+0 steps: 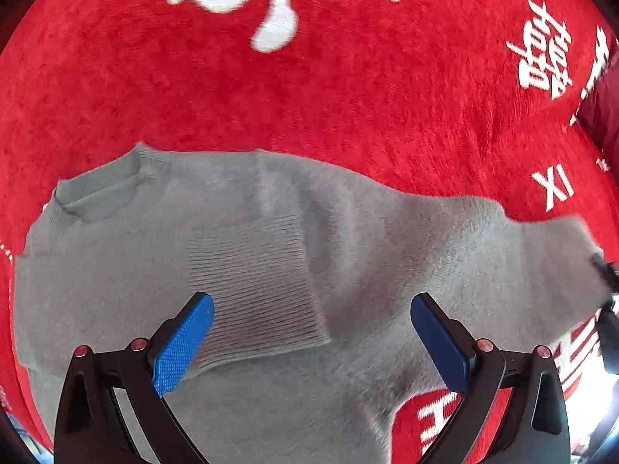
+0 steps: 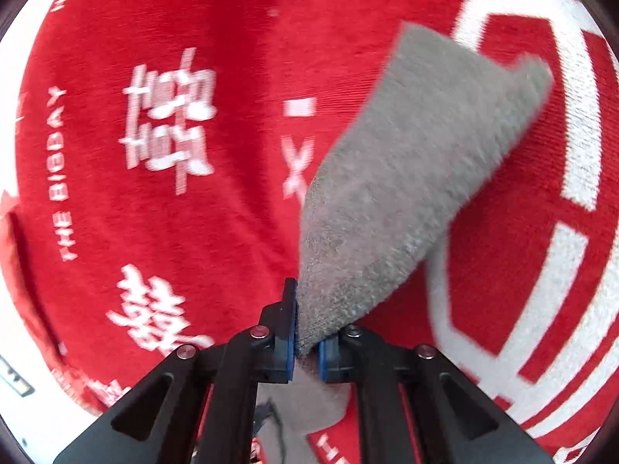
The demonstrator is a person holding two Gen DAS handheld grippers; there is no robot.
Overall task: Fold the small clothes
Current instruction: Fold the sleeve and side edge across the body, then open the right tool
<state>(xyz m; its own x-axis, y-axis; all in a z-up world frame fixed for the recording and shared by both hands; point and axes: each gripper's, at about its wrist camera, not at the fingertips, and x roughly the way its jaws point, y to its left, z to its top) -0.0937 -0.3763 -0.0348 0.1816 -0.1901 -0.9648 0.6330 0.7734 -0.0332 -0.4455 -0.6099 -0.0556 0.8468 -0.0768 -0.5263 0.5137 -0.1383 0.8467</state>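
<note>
A small grey knit sweater [image 1: 240,232] lies on a red blanket [image 1: 309,89], its neck hole at the left and one ribbed cuff folded over its middle. My left gripper [image 1: 311,305] is open just above the sweater, its blue pads either side of the ribbed cuff. My right gripper [image 2: 305,348] is shut on a grey sleeve [image 2: 406,178] of the sweater and holds it lifted off the blanket [image 2: 174,212]. The right gripper shows at the right edge of the left wrist view [image 1: 607,290], at the sleeve's end.
The red blanket with white characters and letters covers the whole surface under both grippers. A dark red fold [image 1: 603,116] lies at the far right edge.
</note>
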